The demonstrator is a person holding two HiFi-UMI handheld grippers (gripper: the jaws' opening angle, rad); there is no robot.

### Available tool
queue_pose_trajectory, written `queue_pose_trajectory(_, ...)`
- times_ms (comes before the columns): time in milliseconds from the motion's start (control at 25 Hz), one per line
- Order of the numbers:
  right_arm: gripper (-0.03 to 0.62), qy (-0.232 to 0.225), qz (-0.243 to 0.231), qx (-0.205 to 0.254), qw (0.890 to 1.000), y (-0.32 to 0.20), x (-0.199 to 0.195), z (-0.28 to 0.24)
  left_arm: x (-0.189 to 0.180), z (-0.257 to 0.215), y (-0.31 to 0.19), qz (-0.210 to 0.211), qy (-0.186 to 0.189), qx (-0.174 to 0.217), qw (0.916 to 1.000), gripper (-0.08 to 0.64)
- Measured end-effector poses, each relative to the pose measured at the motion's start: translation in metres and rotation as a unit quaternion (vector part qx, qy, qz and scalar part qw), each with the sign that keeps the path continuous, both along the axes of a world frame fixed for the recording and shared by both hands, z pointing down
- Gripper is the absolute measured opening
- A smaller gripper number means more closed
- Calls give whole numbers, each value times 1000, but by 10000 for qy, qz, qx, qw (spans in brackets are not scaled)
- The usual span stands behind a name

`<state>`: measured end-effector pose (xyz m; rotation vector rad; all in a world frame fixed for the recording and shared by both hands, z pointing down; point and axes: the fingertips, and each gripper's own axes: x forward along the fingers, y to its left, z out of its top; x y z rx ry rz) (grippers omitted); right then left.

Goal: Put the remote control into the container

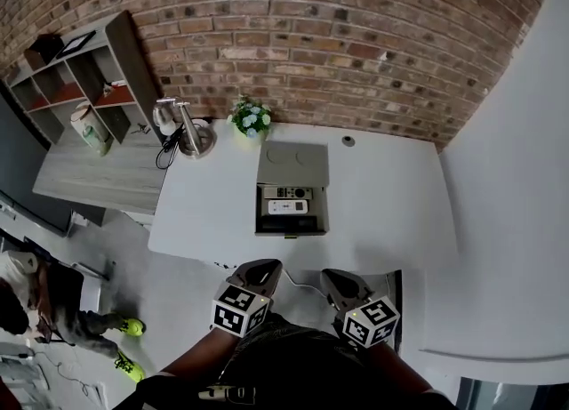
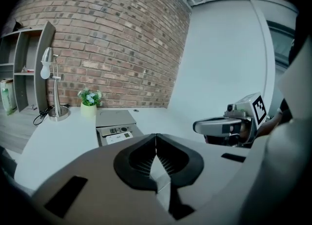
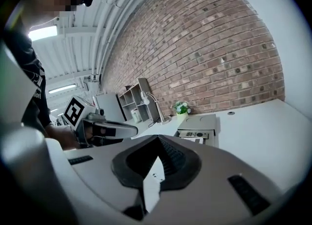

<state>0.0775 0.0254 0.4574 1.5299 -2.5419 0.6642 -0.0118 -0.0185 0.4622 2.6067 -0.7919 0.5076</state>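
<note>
Remote control (image 1: 286, 193): a slim dark bar lying flat in the open tray of the container (image 1: 293, 230). It lies just beside a white slab-shaped unit (image 1: 287, 207), probably a second remote; the detail is too small to confirm.

The container is a grey, matte, rectangular box. Its flat lid (image 1: 292, 164) lies folded back at 12 o'clock. It sits on a smooth white bench (image 1: 391, 204).

A potted plant (image 1: 250, 120) stands at 11 o'clock and a polished desk lamp (image 1: 196, 140) at 10 o'clock.

Left tool (image 2: 156, 138) and right tool (image 3: 157, 141) are at 6 o'clock, well apart from the container, both clenched on nothing.

Hazard: pushing the lid closed with clenched tools could skid the box on the slick bench, or trap a unit that lies proud.
</note>
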Motion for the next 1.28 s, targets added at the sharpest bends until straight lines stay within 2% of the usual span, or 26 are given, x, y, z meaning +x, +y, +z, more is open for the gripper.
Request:
queue_pose_trajectory(160,8,128,-26,124,9998,31,8,1,2,7,41,-145,-63,-2,9999,8)
queue_pose_trajectory(560,8,-136,-218,-33,9997,93,6,14,-18,7,114,-559,-287,41,9980,8)
queue_pose_trajectory(720,8,-228,-245,-60,9994,102,2,15,-25,5,122,-652,-376,127,9971,8)
queue_pose_trajectory(920,8,-236,-297,49,9993,108,-3,12,-24,3,130,-690,-278,22,9972,8)
queue_pose_trajectory(1280,6,-64,-245,177,9995,109,-3,7,-21,-5,129,-702,-224,145,9972,8)
